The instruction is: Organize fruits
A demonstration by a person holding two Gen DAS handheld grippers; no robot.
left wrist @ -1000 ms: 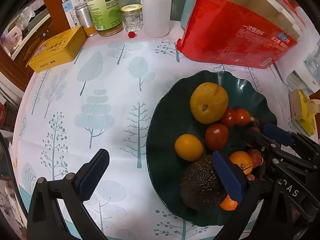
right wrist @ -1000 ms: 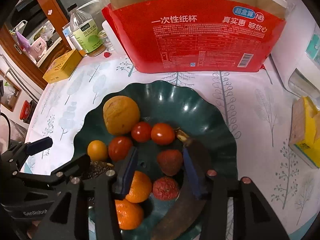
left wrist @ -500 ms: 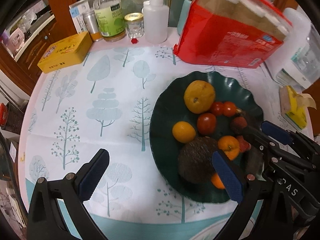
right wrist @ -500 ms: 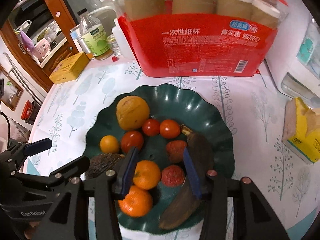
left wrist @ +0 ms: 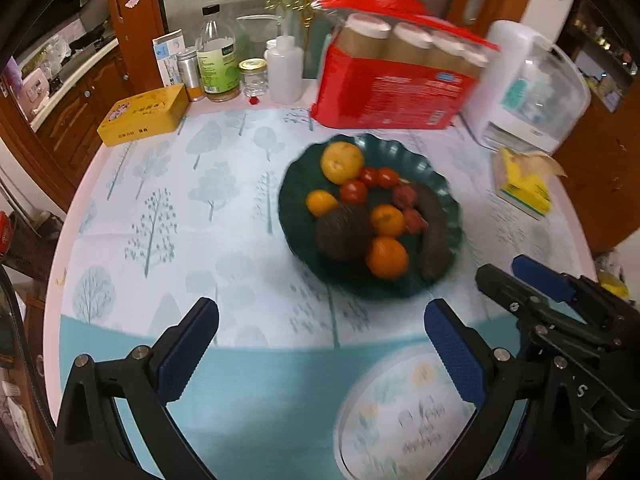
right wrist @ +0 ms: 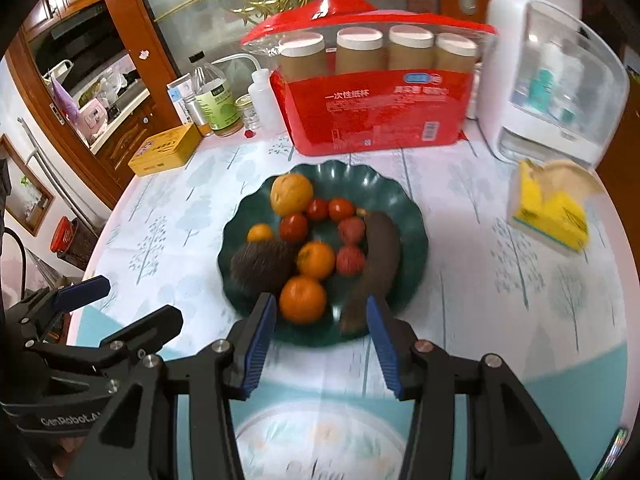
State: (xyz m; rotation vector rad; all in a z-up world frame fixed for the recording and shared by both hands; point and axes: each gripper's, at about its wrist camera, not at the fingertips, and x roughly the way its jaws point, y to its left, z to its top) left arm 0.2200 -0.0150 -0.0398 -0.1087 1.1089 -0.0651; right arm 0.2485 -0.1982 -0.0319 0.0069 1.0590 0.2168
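left wrist view: the left gripper (left wrist: 320,332) gapes wide and empty above the near tabletop (left wrist: 168,216); all the fruits sit on the green plate (left wrist: 450,200) farther off.

right wrist view: the right gripper (right wrist: 320,330) is partly open, holding nothing. the sorting looks done; no loose fruit shows.

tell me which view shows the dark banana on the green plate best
The right wrist view. The dark banana lies near the centre of that picture, its whole length showing along the green plate beside the red fruits. The left wrist view shows it too, but smaller, more blurred and harder to read.
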